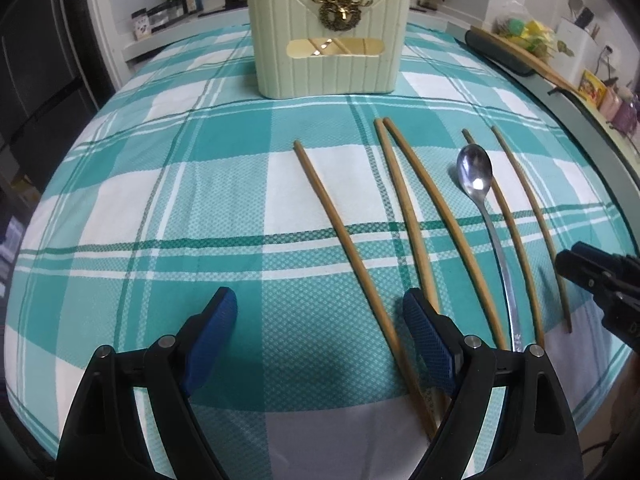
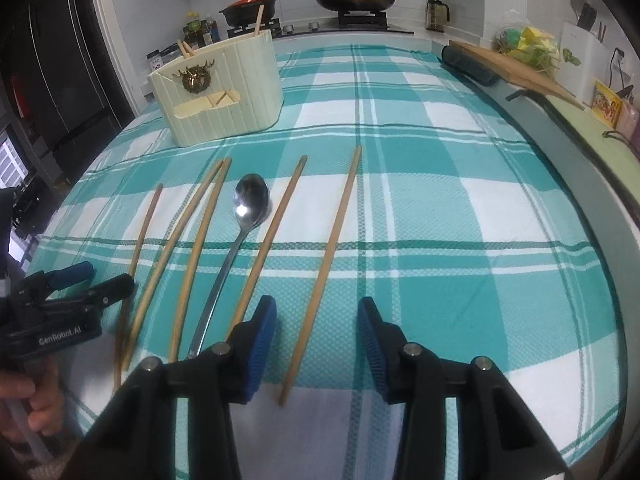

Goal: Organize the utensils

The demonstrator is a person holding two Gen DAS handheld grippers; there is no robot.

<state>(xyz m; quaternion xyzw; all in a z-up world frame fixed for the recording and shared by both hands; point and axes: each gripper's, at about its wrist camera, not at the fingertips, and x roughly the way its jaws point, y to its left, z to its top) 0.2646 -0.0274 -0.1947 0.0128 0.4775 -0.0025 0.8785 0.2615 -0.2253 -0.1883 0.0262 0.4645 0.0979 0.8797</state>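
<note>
The step in hand appears to be the pick-up approach: five chopsticks and one spoon [image 2: 251,200] still lie loose on the checked cloth [image 2: 460,240] covering the counter, and neither tool holds anything.

Left gripper [image 1: 320,322]: fingers stand wide, empty, low in the left wrist view. The leftmost chopstick [image 1: 340,232] runs diagonally down between them, closer to the right finger [image 1: 424,332], without visible contact.

Right gripper [image 2: 317,328]: fingers stand at a moderate gap, empty, at lower centre of the right wrist view. The rightmost chopstick [image 2: 324,268] passes down between them (its near end sits in the gap, touching neither pad). A second single chopstick [image 2: 268,248] ends just behind the left finger.

Remaining items, right wrist view: a pair of chopsticks [image 2: 192,248] lies left of the spoon, nearly touching at the far tips and spreading toward the bottom of the frame.

Next move, as a judgement: each gripper needs to descend to the cloth and close across the thin stick between its fingers, then carry it to the holder. The sticks are slender and lie flat, so the pads must reach right down to the cloth.

Container: the cream ribbed utensil holder [image 2: 224,92] stands upright at upper left of the right wrist view, well apart from the loose items. It already contains several chopsticks [image 2: 260,20], leaning, with tops above the rim and shafts visible through the front window.
</note>
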